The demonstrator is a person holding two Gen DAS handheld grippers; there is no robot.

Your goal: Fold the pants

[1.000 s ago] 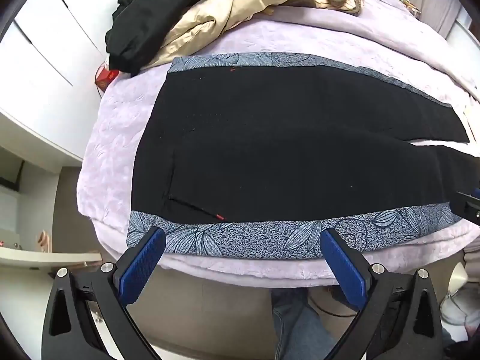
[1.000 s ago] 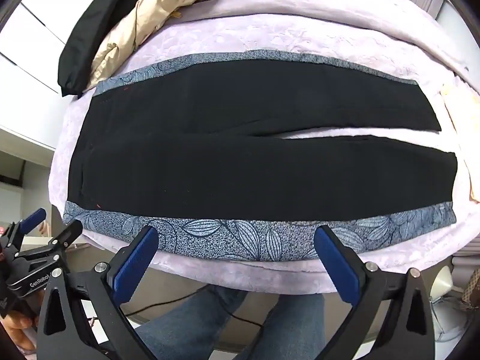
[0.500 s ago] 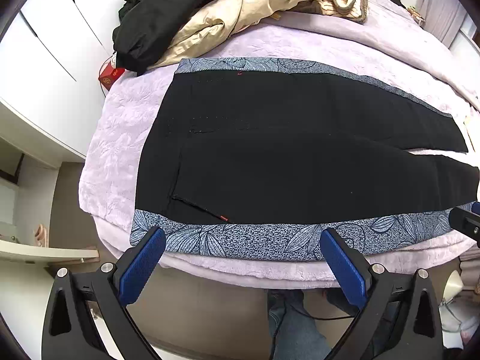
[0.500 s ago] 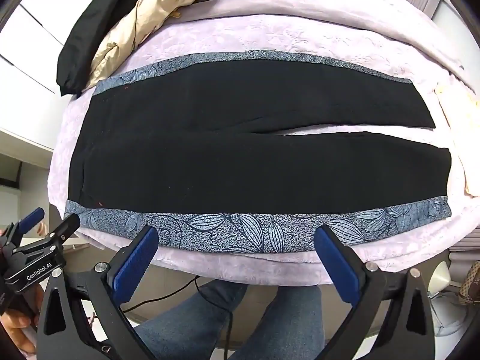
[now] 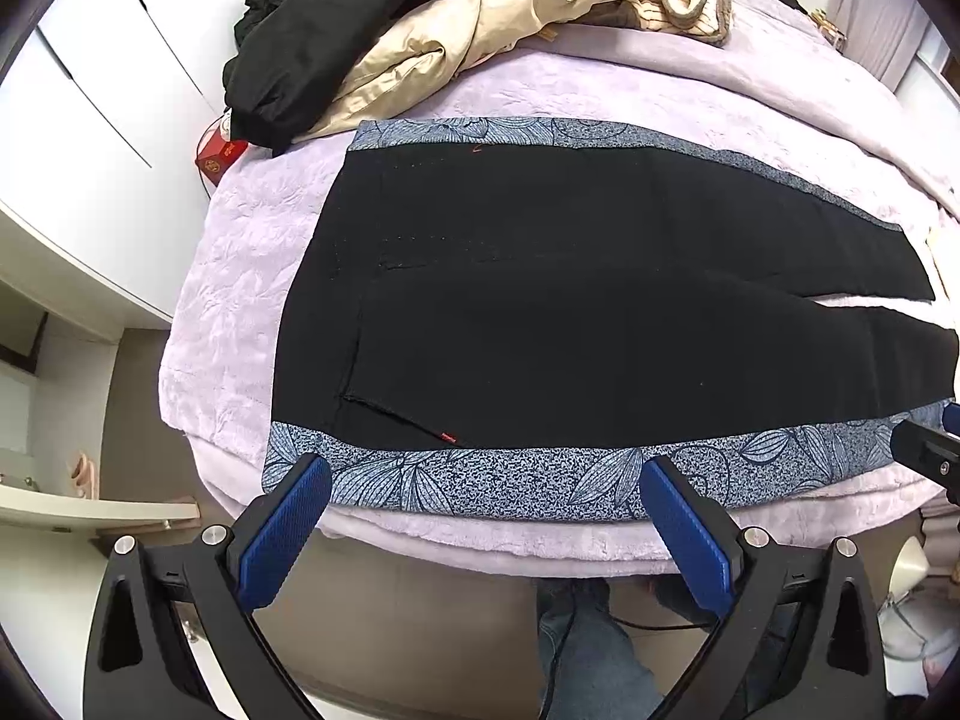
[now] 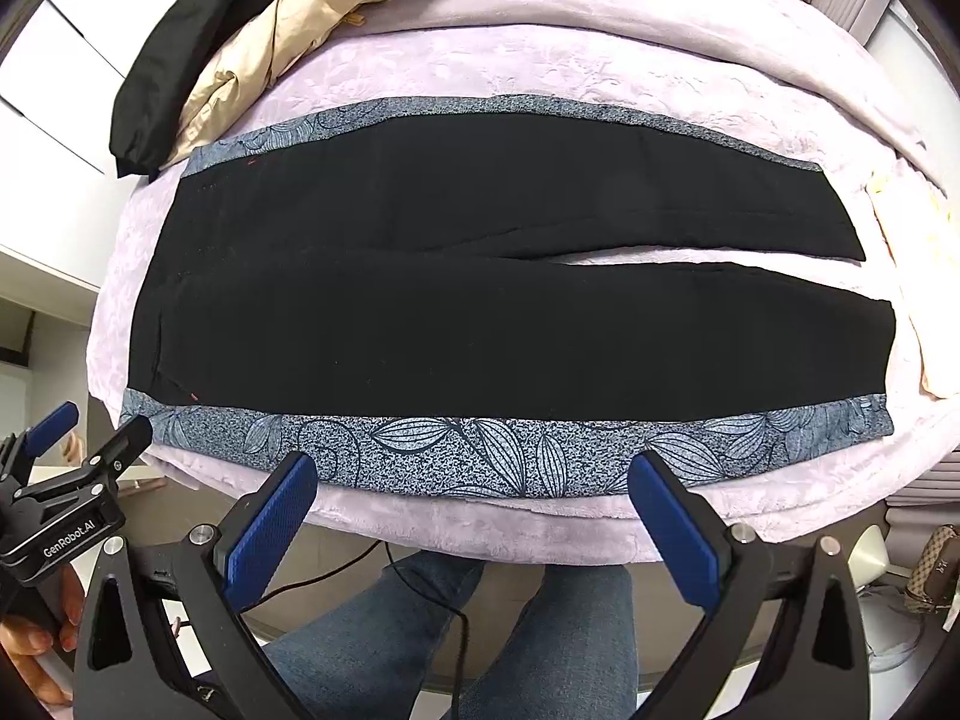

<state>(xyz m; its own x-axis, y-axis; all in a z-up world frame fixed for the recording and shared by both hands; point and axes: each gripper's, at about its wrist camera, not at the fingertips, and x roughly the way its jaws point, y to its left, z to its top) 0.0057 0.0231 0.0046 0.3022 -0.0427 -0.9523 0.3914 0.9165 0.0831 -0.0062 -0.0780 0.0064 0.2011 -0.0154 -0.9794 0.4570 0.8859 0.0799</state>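
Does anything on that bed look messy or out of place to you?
The black pants lie flat and tidy, legs slightly parted. The mess is behind them: a beige coat and black jacket heaped at the bed's far edge, the jacket's sleeve drooping over the side.

Matt black cloth pants (image 6: 480,312) with leaf-printed side bands lie on a plush, embossed lilac bedspread (image 6: 540,60).

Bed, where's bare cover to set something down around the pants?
Free lilac bedcover lies beyond the black pants with leaf-print side bands, another patch left of the waistband, and a thin strip along the near edge. The far-left corner is crowded with beige and black jackets.
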